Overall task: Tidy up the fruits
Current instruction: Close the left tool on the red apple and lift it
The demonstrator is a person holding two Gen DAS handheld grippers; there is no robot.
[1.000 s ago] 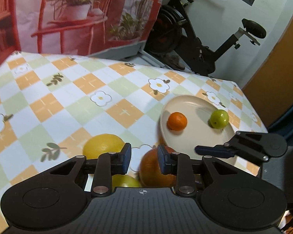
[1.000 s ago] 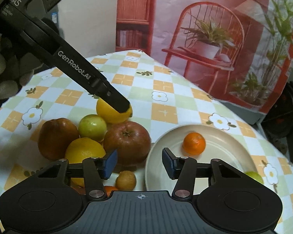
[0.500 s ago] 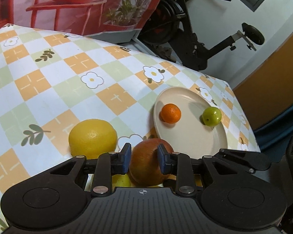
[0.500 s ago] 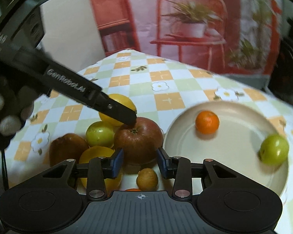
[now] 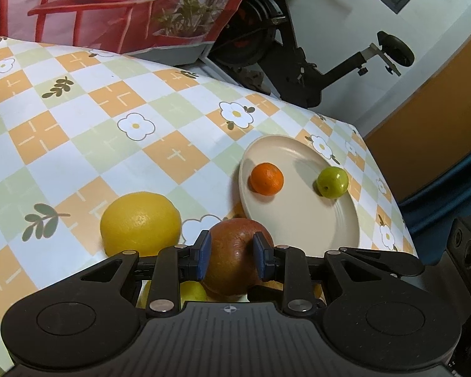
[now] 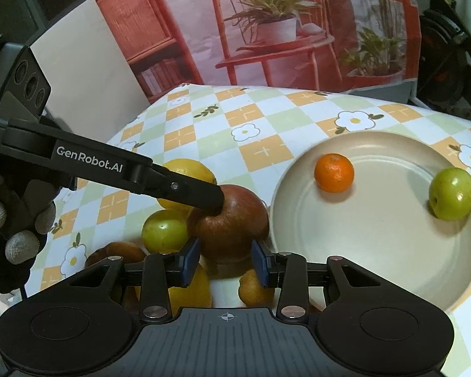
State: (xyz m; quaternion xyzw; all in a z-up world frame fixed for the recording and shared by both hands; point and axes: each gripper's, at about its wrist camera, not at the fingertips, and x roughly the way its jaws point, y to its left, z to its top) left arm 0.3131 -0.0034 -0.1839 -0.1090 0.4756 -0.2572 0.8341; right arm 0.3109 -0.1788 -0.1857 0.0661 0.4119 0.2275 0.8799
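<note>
A home room is being shown: the surface is being covered by a checkered flower-print cloth, an exercise bike is being kept just behind it, and a printed backdrop of a red chair and potted plants is being hung along the wall.

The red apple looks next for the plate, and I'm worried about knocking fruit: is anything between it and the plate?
Nothing visible stands between them. The red apple sits just beside the plate's near rim. On the plate, the small orange and green fruit leave bare room.
</note>
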